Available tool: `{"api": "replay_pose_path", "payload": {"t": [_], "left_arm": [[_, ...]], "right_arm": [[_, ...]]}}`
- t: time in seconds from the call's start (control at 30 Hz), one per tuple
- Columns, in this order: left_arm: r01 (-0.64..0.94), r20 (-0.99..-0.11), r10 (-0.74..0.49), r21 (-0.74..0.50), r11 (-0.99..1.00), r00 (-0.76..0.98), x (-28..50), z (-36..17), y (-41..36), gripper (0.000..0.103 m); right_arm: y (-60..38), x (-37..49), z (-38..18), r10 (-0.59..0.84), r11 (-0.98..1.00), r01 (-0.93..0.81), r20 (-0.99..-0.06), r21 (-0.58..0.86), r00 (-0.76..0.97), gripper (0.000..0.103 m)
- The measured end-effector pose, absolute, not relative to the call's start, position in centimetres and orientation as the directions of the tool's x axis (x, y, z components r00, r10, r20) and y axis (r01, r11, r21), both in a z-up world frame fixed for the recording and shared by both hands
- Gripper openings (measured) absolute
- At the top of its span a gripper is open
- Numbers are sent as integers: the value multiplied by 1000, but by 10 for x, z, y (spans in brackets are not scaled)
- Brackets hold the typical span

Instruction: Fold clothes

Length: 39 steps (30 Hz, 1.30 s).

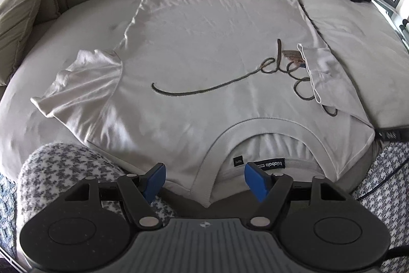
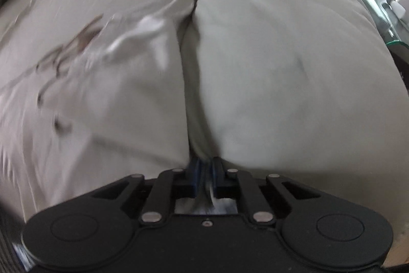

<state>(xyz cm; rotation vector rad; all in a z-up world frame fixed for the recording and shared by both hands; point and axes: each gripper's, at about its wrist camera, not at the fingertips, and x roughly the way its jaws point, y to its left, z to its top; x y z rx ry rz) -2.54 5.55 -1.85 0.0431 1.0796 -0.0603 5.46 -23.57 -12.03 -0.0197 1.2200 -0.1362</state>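
T-shirt [image 1: 204, 63] flat; left claw [image 1: 204, 179] wide apart at collar; right claw [image 2: 204, 170] pinched closed, empty.

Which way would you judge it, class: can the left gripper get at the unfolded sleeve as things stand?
Probably yes. The left gripper is open and empty, hovering at the collar. The unfolded sleeve lies flat on the sofa cushion with nothing on it or between them, so the way looks free.
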Motion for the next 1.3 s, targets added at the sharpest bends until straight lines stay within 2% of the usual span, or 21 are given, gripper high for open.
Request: {"api": "replay_pose_path", "payload": {"t": [0.17, 0.4, 0.5, 0.77, 0.87, 1.1, 1.2, 1.3], "left_arm": [[88, -883, -35, 7, 996, 469, -26, -20, 53, 70], [58, -877, -11, 19, 998, 481, -27, -15, 60, 70], [37, -876, 7, 28, 999, 482, -27, -13, 66, 70], [8, -881, 27, 35, 999, 473, -21, -18, 76, 70], [12, -881, 15, 23, 1000, 472, -18, -20, 76, 70], [39, -876, -1, 20, 999, 482, -23, -17, 68, 69], [6, -874, 11, 16, 1000, 486, -20, -18, 73, 68], [-17, -856, 65, 66, 998, 513, -13, -24, 72, 68]], "right_arm": [[-237, 49, -89, -102, 988, 152, -895, -38, 435, 8], [-241, 104, -69, 46, 938, 235, -764, 254, 643, 8], [-246, 141, -98, 94, 882, 314, -784, 351, 613, 8], [-227, 164, -127, 86, 911, 275, -794, 307, 602, 9], [-224, 139, -114, 105, 911, 262, -795, 318, 598, 10], [-193, 81, -115, 193, 955, 92, -827, 282, 528, 10], [-189, 58, -102, 225, 940, 96, -808, 327, 544, 10], [-175, 40, -104, 257, 938, 69, -818, 338, 514, 11]]}}
